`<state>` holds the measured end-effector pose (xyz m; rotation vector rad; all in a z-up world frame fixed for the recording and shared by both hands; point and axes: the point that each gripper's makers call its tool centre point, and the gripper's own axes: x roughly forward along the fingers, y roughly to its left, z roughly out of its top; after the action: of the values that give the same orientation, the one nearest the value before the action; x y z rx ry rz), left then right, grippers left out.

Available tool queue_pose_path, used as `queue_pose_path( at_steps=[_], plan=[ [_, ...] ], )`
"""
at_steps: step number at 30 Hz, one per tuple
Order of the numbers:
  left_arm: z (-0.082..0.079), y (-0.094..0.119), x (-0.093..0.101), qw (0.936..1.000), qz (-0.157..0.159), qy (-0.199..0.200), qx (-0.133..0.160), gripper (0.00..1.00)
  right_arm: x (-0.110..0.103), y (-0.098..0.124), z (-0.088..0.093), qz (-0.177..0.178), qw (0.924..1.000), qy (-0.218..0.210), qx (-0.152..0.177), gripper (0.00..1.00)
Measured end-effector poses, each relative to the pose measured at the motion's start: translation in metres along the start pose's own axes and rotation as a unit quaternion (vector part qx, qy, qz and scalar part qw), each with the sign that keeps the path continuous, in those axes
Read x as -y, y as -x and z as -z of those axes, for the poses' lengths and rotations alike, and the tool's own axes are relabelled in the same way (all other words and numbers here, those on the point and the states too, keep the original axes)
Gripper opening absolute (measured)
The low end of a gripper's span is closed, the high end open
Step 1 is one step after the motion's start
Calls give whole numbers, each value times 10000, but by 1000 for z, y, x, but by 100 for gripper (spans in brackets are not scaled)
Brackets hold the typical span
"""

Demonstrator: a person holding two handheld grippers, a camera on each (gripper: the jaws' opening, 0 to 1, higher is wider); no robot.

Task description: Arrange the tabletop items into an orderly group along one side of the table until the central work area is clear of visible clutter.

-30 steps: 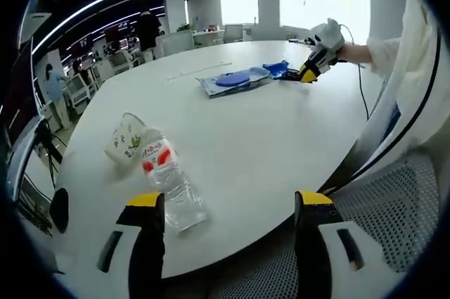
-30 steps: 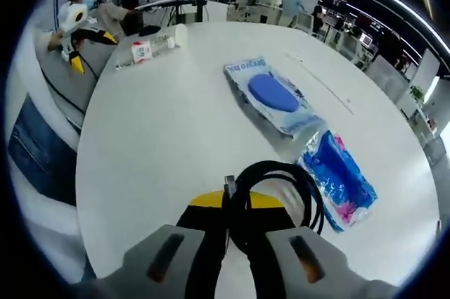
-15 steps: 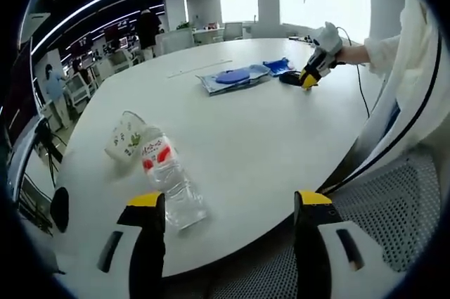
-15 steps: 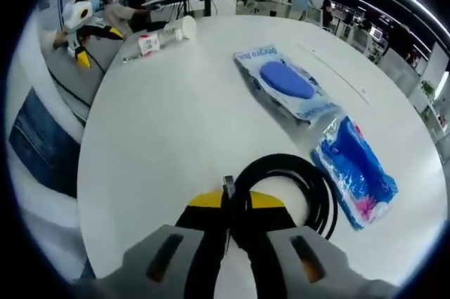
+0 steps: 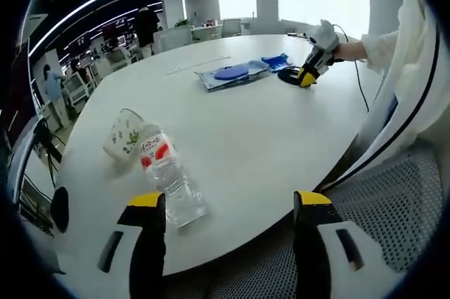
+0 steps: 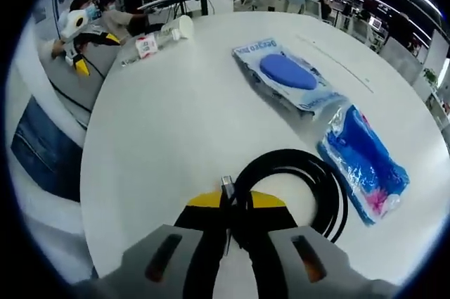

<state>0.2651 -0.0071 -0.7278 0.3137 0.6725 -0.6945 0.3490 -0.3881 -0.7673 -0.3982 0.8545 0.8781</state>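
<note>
My right tongs (image 6: pixel 228 225) are clenched on the coiled black cable (image 6: pixel 295 186), and the loop fans out ahead and to the right of them, lying on the white surface (image 6: pixel 176 123). In the right gripper view the cable sits just beside the blue packet (image 6: pixel 365 165), nearly touching its near edge, with the clear pouch holding a blue disc (image 6: pixel 285 74) a little farther on. Those three already lie close together along one side, so I judge the cable only needs setting down here.

What the next move turns on is the other pair. In the left gripper view the plastic bottle (image 5: pixel 169 179) lies on its side right ahead of my left tongs (image 5: pixel 228 211), nearer the left jaw, its long axis running away from me and leaning left, its top end at the patterned cup (image 5: pixel 125 137), which also lies tipped over. My left tongs stand released and hold nothing. They are much the nearer to bottle and cup; my right tongs (image 5: pixel 307 74) are well apart from them, across the surface beside the packets. So I judge the left should fetch the bottle, closing across its width.

Against the earlier frames, the cable has drawn closer to the blue packet and the whole group sits nearer in my right gripper view; bottle and cup lie as they did.
</note>
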Motion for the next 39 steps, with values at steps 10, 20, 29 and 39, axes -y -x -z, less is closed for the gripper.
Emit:
queue_pose_path(
  at_steps=[10, 20, 29, 39],
  plan=[
    [2, -1, -1, 10000, -14, -42, -22, 75, -1, 1, 0, -32, 10000, 44, -23, 10],
    [-19, 1, 19, 10000, -49, -65, 23, 75, 2, 6, -3, 230, 9995, 176, -100, 19],
    [-32, 4, 31, 10000, -21, -39, 77, 75, 5, 34, -27, 550, 9942, -477, 789, 42],
    [-41, 8, 30, 9996, -16, 88, 281, 76, 14, 64, -28, 1035, 9641, -1693, 1765, 80]
  ],
)
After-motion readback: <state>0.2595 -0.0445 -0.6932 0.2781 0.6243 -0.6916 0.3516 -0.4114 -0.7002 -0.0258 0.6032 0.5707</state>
